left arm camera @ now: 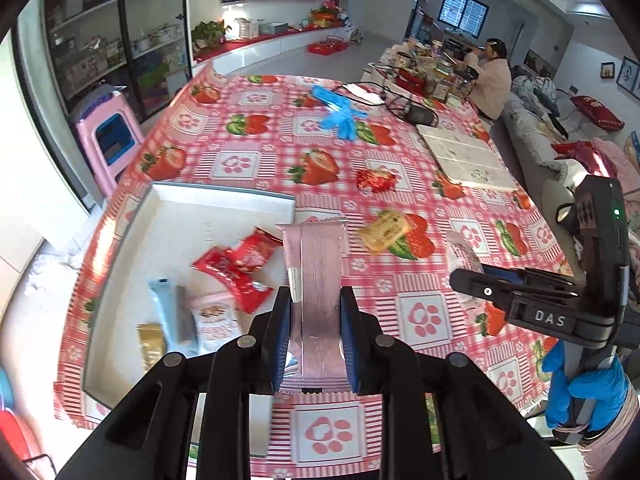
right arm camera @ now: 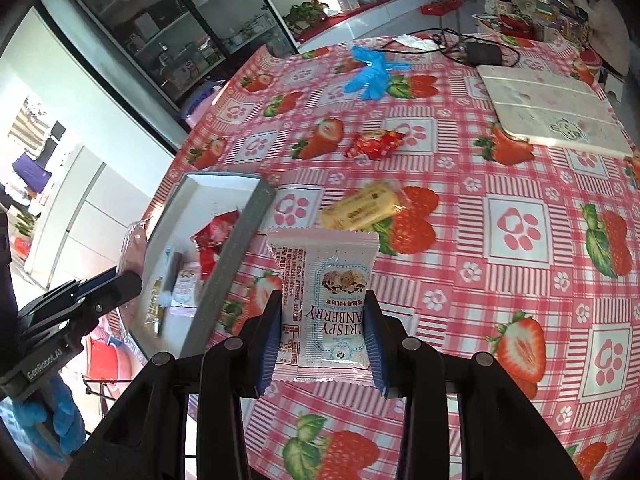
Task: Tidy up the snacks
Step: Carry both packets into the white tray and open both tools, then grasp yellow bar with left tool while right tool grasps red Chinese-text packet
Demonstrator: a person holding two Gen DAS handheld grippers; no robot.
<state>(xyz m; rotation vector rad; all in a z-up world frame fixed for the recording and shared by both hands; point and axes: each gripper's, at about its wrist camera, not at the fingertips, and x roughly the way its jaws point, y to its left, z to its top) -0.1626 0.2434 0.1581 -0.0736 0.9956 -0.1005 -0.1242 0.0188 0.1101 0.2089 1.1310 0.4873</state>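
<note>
Two snacks are clamped above the bench (left arm camera: 440, 208): left claw (left arm camera: 316, 336) pinches a pink wafer pack (left arm camera: 318, 280) beside the white tray (left arm camera: 224, 200), right claw (right arm camera: 324, 336) grips a cranberry crisp packet (right arm camera: 324, 292). Yellow biscuit (right arm camera: 360, 206) lies beyond.

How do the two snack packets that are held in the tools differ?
The pink packet in the left tool is plain, narrow and long; the white cranberry packet in the right tool is printed, wider and shorter. Both are sealed, clamped by their sides and lifted off the tablecloth.
</note>
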